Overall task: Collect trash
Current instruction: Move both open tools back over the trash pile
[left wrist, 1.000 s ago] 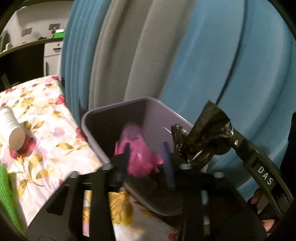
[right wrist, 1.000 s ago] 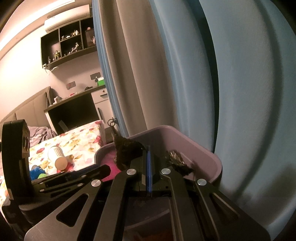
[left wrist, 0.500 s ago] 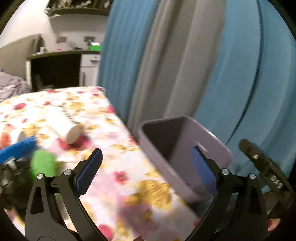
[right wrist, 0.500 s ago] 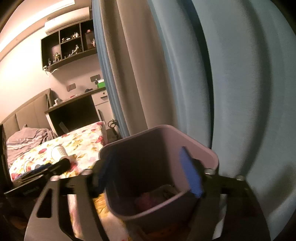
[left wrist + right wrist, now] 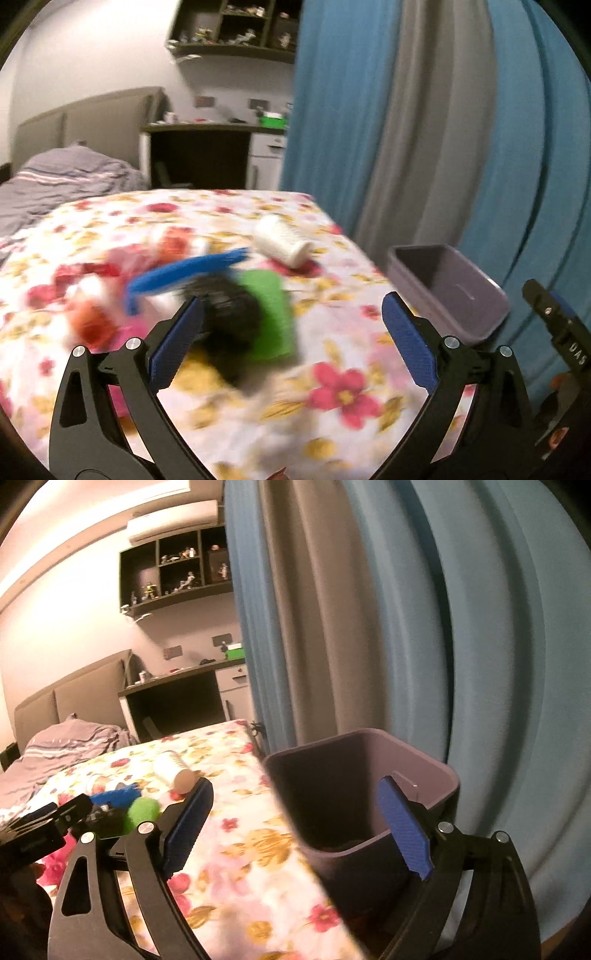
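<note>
From the left wrist, the left gripper (image 5: 291,343) is wide open and empty over the flowery bed (image 5: 332,398), with blurry trash (image 5: 229,317) just ahead and the purple bin (image 5: 448,291) far right, and from the right wrist, the right gripper (image 5: 295,823), its jaws just opened, holds nothing near the bin.

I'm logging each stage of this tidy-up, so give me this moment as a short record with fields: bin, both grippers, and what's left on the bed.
bin: purple bin upright beside the bed, by the blue curtain
left gripper: left gripper open, nothing between its pads, aimed at the clutter
right gripper: right gripper jaws have just been opening, nothing held, near the bin
on bed: white cup on its side, blue item, green item, black item, red and pink bits too blurred to name
surface: floral bedspread
</note>
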`<state>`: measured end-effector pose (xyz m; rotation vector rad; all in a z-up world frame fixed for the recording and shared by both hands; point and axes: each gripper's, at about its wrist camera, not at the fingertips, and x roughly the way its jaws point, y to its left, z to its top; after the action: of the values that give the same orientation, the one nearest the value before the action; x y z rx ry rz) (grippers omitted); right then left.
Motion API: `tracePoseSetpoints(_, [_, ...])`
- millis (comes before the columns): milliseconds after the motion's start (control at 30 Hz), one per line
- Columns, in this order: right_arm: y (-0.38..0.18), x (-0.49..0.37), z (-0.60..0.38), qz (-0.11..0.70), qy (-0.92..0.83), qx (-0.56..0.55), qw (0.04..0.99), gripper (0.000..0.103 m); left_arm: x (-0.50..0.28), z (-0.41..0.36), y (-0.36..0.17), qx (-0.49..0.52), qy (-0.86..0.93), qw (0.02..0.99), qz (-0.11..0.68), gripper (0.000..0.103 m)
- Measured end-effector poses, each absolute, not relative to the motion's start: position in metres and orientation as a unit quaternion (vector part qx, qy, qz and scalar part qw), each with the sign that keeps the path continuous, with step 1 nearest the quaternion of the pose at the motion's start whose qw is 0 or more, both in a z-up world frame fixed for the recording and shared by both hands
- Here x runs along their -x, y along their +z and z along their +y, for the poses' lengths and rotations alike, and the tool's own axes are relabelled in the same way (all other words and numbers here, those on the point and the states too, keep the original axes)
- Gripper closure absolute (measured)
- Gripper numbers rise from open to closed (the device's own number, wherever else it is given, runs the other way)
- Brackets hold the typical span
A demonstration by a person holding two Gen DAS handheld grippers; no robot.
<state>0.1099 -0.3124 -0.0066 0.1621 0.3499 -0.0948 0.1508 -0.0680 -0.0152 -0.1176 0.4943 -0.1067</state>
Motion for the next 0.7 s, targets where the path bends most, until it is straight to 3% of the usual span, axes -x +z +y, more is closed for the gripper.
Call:
tracePoseSetpoints(400, [-0.007, -0.105, -0.239, 0.179, 0.023, -0.070, 0.981, 0.016, -0.099, 0.036, -0.033, 0.077, 0.042, 0.966, 0.242, 0.007])
tracePoseSetpoints(700, [-0.008, -0.108, -0.197, 0.191, 0.061, -0.057, 0.978, 0.016, -0.100, 0.070, -0.053, 0.090, 0.057, 0.953, 0.285, 0.009])
